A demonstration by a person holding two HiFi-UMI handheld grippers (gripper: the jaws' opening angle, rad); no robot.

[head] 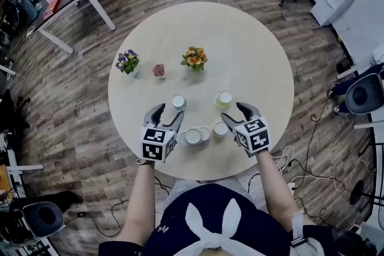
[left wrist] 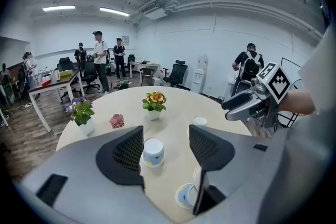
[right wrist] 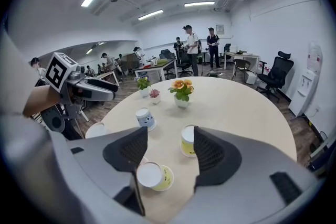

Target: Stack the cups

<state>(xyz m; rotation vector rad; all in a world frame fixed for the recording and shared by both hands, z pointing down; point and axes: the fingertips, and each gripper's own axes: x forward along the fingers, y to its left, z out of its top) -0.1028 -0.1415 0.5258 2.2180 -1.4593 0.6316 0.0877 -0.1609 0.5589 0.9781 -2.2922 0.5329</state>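
Observation:
Several paper cups sit on the near part of the round table [head: 252, 51]. A blue-printed cup [head: 179, 102] [left wrist: 153, 152] [right wrist: 144, 118] stands upside down, ahead of my left gripper [head: 168, 117] [left wrist: 165, 139], which is open and empty. Two cups [head: 193, 136] [left wrist: 186, 195] lie by its right jaw. A yellow cup [head: 224, 99] [right wrist: 188, 140] stands upside down ahead of my right gripper [head: 235, 116] [right wrist: 169, 141], also open and empty. Another yellow cup [head: 220, 129] [right wrist: 152, 176] lies on its side beside that gripper's left jaw.
Three small flower pots stand across the table's middle: purple [head: 128, 62], pink [head: 158, 71] and orange [head: 194, 58]. The table's front edge is just under both grippers. Desks, office chairs, cables and standing people fill the room around.

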